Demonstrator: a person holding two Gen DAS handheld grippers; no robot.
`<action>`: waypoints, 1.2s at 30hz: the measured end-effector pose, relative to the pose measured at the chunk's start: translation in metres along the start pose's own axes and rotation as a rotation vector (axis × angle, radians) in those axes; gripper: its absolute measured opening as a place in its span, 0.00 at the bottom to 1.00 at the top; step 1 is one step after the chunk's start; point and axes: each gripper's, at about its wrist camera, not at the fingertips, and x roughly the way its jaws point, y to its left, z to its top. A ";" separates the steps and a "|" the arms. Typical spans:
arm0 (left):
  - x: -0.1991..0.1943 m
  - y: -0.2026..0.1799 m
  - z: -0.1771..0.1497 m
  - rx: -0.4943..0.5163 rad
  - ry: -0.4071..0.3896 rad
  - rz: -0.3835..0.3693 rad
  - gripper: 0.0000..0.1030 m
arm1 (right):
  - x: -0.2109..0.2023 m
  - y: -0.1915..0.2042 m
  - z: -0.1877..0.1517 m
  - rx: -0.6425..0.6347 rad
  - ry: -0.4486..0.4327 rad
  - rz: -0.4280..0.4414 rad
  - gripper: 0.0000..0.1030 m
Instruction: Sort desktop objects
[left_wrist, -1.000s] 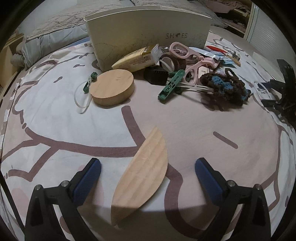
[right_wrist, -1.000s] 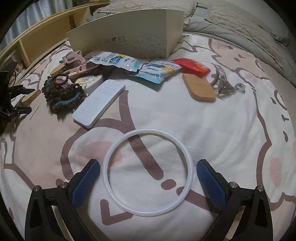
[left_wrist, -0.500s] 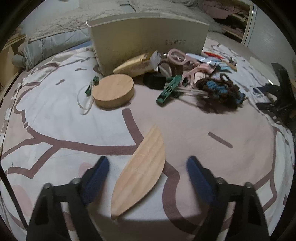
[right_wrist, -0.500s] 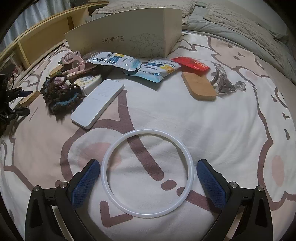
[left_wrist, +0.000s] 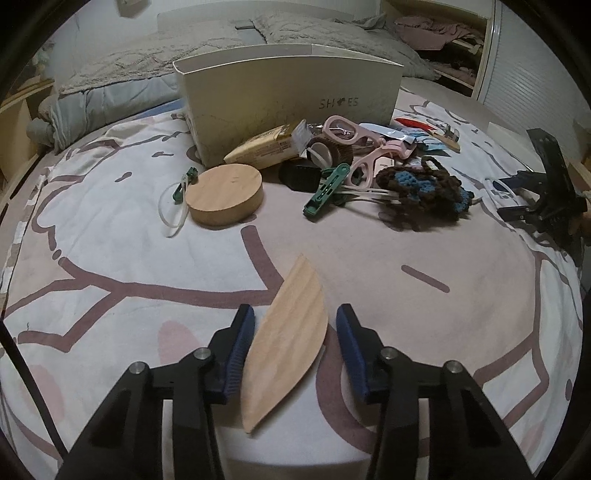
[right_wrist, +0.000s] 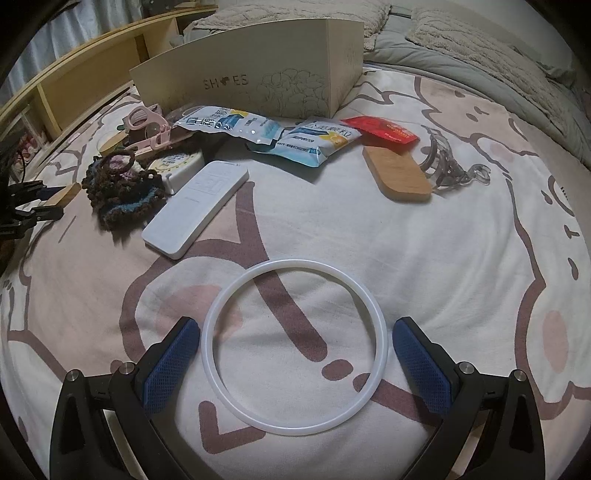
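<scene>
A leaf-shaped wooden piece (left_wrist: 288, 339) lies flat on the patterned bedsheet between the blue pads of my left gripper (left_wrist: 294, 314). Its jaws are closing; the left pad is almost at the wood's edge and a gap shows at the right pad. A white ring (right_wrist: 295, 263) lies on the sheet inside my right gripper (right_wrist: 295, 325), which stands open, its pads just outside the ring. The cream shoe box (left_wrist: 288, 96) stands open-topped at the back, also seen in the right wrist view as the shoe box (right_wrist: 258, 74).
In front of the box lie a round wooden disc (left_wrist: 224, 194), a green clip (left_wrist: 327, 194), pink glasses (left_wrist: 354, 136), a brown and blue crochet piece (left_wrist: 424, 188), a white remote (right_wrist: 195, 206), snack packets (right_wrist: 321, 142), an oblong wooden board (right_wrist: 399, 173) and a clear hair claw (right_wrist: 443, 162).
My left gripper's jaws have drawn in from wide apart to close beside the wooden leaf, and its view has tipped up a little. The right gripper and the ring have not moved.
</scene>
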 end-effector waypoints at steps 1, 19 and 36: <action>0.000 -0.001 0.000 0.005 -0.003 0.001 0.41 | 0.000 0.000 0.000 -0.001 -0.002 -0.001 1.00; -0.003 -0.009 -0.003 0.041 -0.009 0.032 0.33 | -0.014 0.011 0.000 -0.023 0.034 -0.006 0.81; -0.011 0.004 0.003 -0.022 -0.023 0.072 0.33 | -0.024 0.017 0.013 -0.029 0.029 -0.017 0.81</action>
